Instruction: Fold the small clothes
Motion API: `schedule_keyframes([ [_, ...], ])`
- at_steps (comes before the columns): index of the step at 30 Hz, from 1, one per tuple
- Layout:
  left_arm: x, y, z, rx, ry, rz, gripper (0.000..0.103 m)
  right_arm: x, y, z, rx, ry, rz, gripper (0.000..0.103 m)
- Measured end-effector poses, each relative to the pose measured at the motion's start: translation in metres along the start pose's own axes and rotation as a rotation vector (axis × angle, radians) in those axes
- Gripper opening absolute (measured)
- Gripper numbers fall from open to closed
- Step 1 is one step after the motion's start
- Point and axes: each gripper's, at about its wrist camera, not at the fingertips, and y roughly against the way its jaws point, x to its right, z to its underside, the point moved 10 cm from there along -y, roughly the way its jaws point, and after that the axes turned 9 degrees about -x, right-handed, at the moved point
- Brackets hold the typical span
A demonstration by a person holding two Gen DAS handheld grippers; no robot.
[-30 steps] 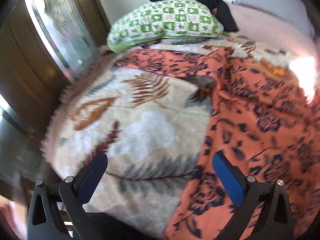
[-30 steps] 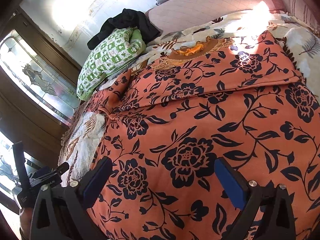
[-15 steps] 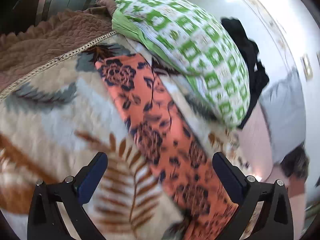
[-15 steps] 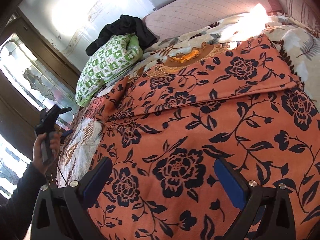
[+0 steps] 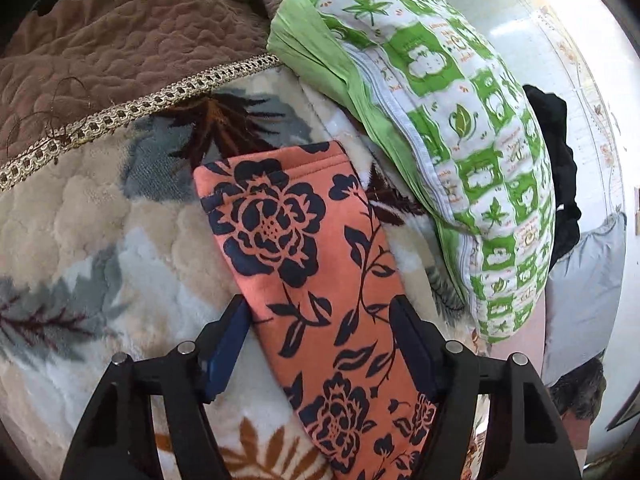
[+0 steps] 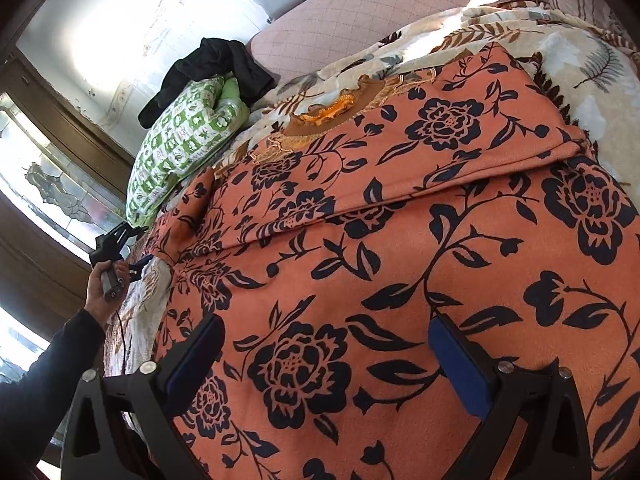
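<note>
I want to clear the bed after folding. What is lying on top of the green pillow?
A black garment is draped over the far end of the green pillow. How much of it hangs down behind, and anything beneath it, is hidden.

My garment (image 5: 316,280) is salmon-orange with navy roses and vines. The blanket (image 5: 100,232) is cream with grey and rust leaves, the pillow (image 5: 460,120) green-and-white checked. My tools' pads (image 6: 460,368) are blue.
</note>
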Motion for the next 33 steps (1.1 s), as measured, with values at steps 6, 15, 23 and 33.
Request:
schedule_keyframes([
  [6,-0.009,0.001,-0.008,-0.014,-0.015,-0.158,0.005,0.003,0.000,-0.002,0.012,-0.002,0.007,0.103],
  [15,0.232,0.114,0.105,0.265,-0.652,-0.139,0.004,0.019,0.035,-0.009,0.118,-0.051,0.008,0.103],
  [23,0.393,0.061,0.364,0.077,-1.063,0.036,0.017,0.044,0.085,-0.013,0.233,-0.136,-0.025,0.103],
  [33,0.244,-0.030,0.389,-0.217,-1.011,-0.251,0.071,0.077,0.126,-0.023,0.296,-0.243,-0.064,0.103],
])
